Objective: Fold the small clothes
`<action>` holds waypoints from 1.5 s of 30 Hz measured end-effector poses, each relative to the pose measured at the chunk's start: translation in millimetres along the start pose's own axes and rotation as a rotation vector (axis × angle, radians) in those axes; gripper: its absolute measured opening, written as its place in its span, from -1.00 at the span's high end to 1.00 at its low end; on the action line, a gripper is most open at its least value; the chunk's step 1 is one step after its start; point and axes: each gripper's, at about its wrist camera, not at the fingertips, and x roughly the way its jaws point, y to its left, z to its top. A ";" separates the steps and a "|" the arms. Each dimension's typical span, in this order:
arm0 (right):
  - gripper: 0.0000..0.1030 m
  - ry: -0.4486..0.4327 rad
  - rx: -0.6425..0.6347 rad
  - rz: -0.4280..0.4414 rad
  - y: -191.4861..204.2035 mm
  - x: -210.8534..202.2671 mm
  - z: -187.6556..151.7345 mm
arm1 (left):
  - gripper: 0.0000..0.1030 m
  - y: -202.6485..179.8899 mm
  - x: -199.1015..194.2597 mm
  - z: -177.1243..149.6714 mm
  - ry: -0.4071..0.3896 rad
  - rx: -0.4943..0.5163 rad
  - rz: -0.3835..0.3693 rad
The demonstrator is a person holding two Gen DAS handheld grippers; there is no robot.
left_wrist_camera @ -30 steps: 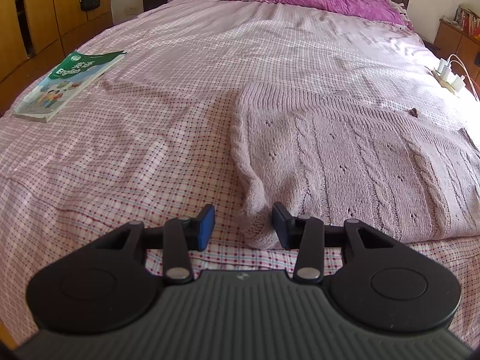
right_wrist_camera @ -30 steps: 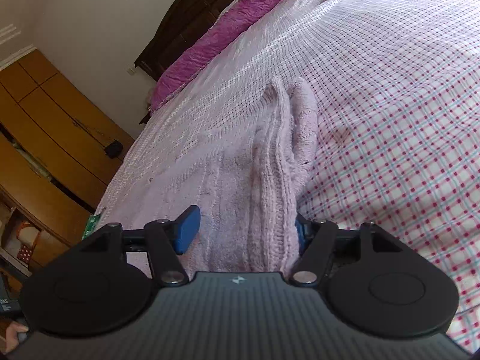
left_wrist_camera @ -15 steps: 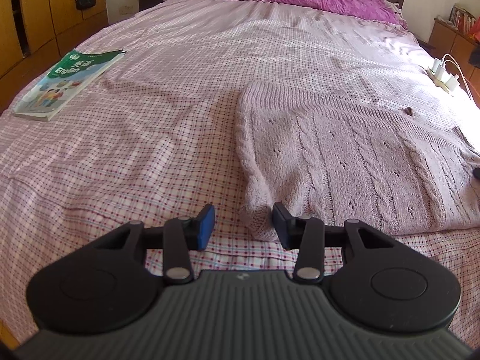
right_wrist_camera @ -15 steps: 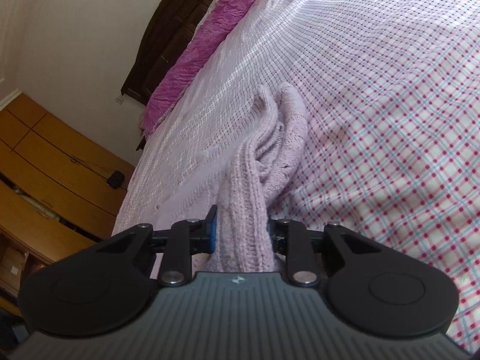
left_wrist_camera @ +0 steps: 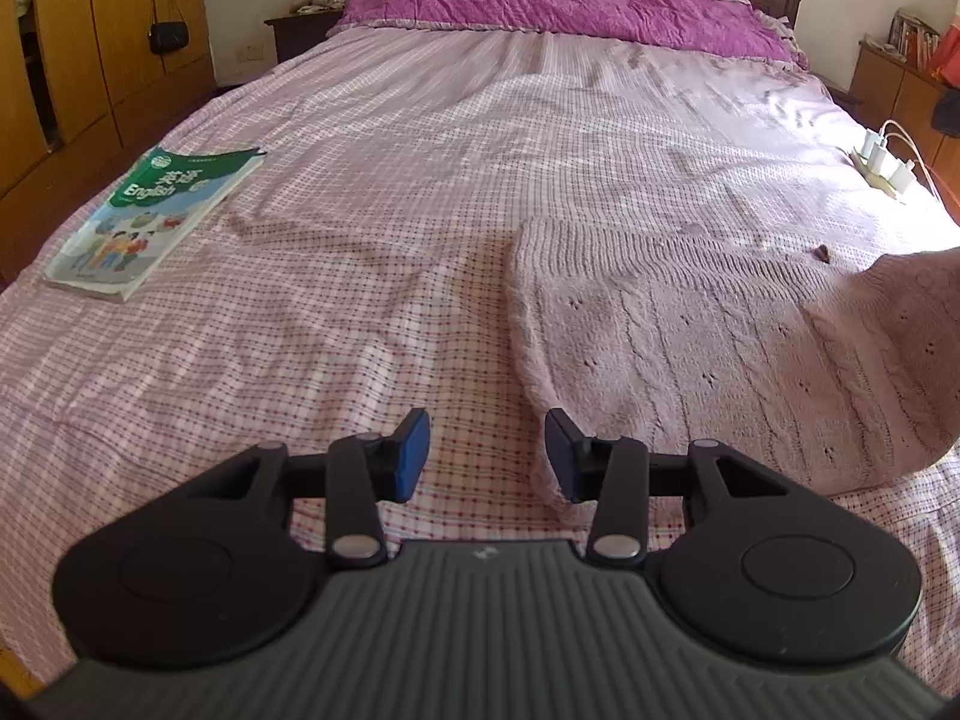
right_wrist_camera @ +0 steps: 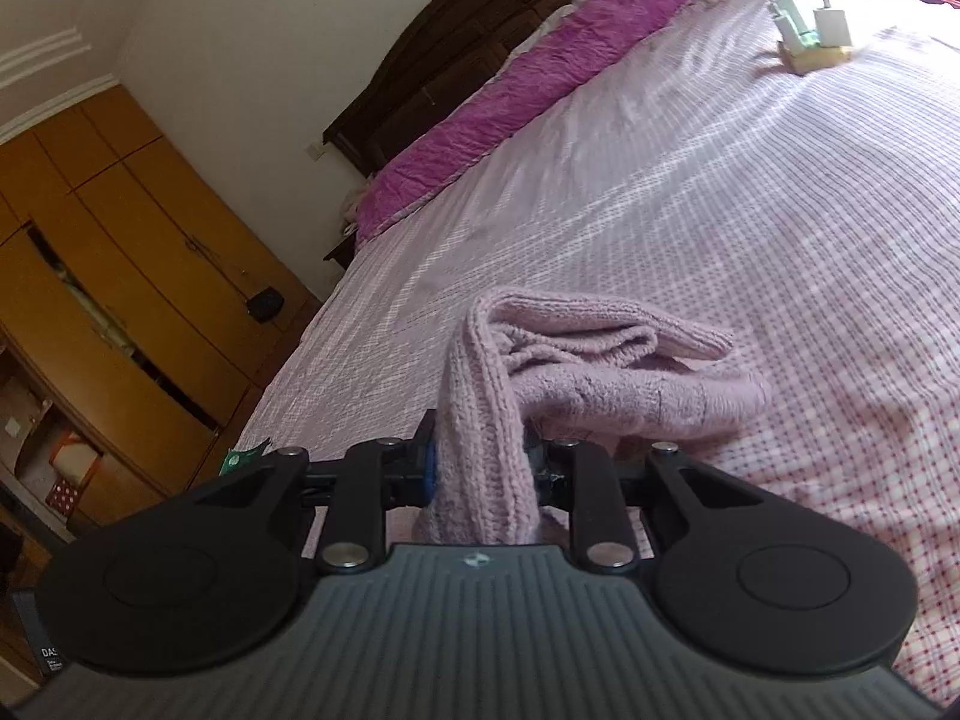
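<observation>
Knit sweater (right_wrist_camera: 480, 450) pinched in right tongs (right_wrist_camera: 480, 468).

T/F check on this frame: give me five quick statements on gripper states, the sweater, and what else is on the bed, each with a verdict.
1. The right gripper is shut on the knitted sweater. True.
2. The left gripper is clamped on the sweater. False: its jaws stand open, with checked bedsheet between them.
3. The sweater's right side is lifted off the bed. True.
4. The English textbook lies on top of the sweater. False: it lies apart, near the bed's left edge.
5. The chargers lie beside the textbook. False: they are at the opposite edge.
</observation>
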 end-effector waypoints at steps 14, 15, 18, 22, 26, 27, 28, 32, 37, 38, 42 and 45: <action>0.54 0.221 -0.286 0.114 164.6 106.7 -32.2 | 0.13 50.3 -11.6 5.4 -0.066 -0.056 0.004; 0.54 0.249 -0.322 0.112 177.7 116.3 -45.0 | 0.13 54.7 -11.2 4.0 -0.068 -0.067 0.005; 0.54 0.310 -0.477 0.063 210.0 145.0 -86.8 | 0.13 67.3 -10.0 0.0 -0.072 -0.090 -0.003; 0.48 0.401 -0.642 -0.008 225.6 178.0 -142.0 | 0.13 77.1 -6.6 0.2 -0.080 -0.090 -0.009; 0.09 0.337 -0.773 -0.021 231.2 177.2 -172.3 | 0.13 79.1 -7.3 5.7 -0.102 -0.077 -0.037; 0.02 0.341 -0.779 -0.015 233.7 174.7 -174.8 | 0.13 77.2 -8.8 7.7 -0.114 -0.072 -0.047; -0.05 0.345 -0.778 -0.008 236.1 171.4 -175.6 | 0.13 74.6 -10.3 9.8 -0.124 -0.067 -0.059; -0.10 0.347 -0.766 0.005 245.8 153.6 -168.7 | 0.13 59.7 -12.9 18.5 -0.149 -0.049 -0.117; -0.12 0.360 -0.646 0.023 241.2 104.5 -136.3 | 0.13 37.9 -11.0 27.8 -0.159 -0.004 -0.144; -0.13 0.363 -0.608 0.011 237.1 94.3 -127.9 | 0.13 33.4 -10.9 29.6 -0.160 0.006 -0.156; -0.18 0.351 -0.397 -0.046 213.0 52.7 -98.1 | 0.01 11.1 -9.5 36.5 -0.153 0.084 -0.211; -0.25 0.315 -0.241 -0.023 185.9 33.0 -84.6 | -0.12 -6.7 -7.4 41.6 -0.154 0.142 -0.245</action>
